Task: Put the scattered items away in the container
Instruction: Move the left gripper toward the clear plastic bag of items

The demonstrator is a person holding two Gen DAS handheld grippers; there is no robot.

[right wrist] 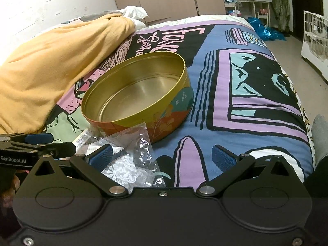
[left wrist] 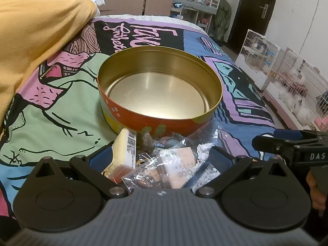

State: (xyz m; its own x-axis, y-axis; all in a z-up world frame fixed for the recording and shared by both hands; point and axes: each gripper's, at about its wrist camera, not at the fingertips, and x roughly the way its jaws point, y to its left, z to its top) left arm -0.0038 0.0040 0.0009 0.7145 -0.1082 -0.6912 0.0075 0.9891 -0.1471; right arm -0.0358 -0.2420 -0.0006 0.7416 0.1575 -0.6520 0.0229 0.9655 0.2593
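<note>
A round gold tin (left wrist: 160, 90) with an orange patterned wall sits open and empty on the bed; it also shows in the right wrist view (right wrist: 135, 94). A heap of small packets (left wrist: 164, 164) lies just in front of it: a pale yellow packet with a barcode (left wrist: 127, 147), a pink-labelled packet (left wrist: 180, 164), and clear bags. My left gripper (left wrist: 162, 157) is open with the heap between its fingers. My right gripper (right wrist: 164, 155) is open over the bedspread, its left finger (right wrist: 102, 155) at a clear bag with white lace (right wrist: 123, 170).
A yellow blanket (left wrist: 34, 37) is piled on the bed's left side. The patterned bedspread (right wrist: 246, 94) stretches right of the tin. White wire cages (left wrist: 287, 78) stand on the floor to the right. The right gripper shows at the right edge of the left wrist view (left wrist: 287, 145).
</note>
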